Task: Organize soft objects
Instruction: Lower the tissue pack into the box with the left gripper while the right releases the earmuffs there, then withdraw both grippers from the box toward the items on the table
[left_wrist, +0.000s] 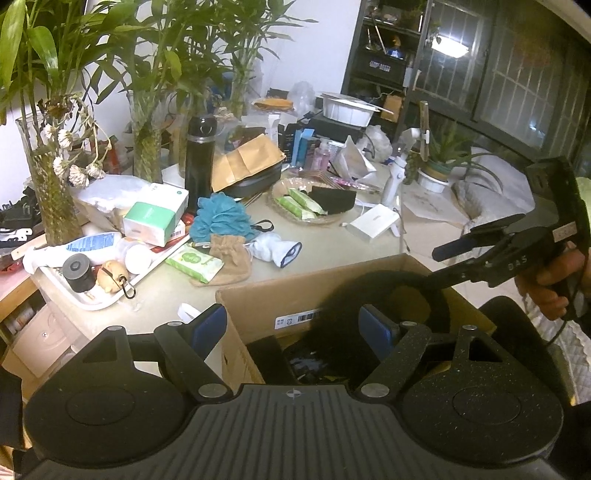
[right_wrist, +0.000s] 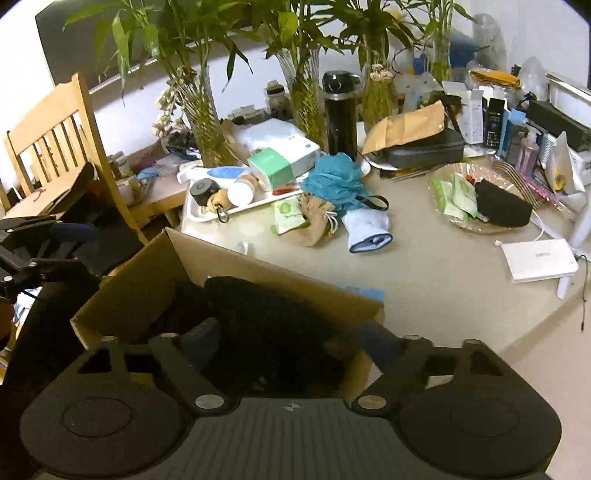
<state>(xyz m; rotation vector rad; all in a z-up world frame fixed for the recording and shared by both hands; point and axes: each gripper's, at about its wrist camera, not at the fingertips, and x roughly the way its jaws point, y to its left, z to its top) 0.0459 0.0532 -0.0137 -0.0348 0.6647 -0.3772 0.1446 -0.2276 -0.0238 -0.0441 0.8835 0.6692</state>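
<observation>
The step in hand is judged to be the deposit of a black fuzzy item (right_wrist: 266, 317) into the cardboard box (left_wrist: 258, 306). The right gripper (right_wrist: 288, 332) stands released, its jaws spread either side of the item lying loose below them. The left gripper (left_wrist: 295, 325) is also spread wide and empty, straddling the box's near wall. Ahead of both sets of jaws on the table (right_wrist: 424, 277), soft items remain: one teal bath pouf (left_wrist: 221, 218), one tan drawstring pouch (left_wrist: 229, 254), one white sock (left_wrist: 275, 247). The next move likely calls for reaching forward to one of these.
</observation>
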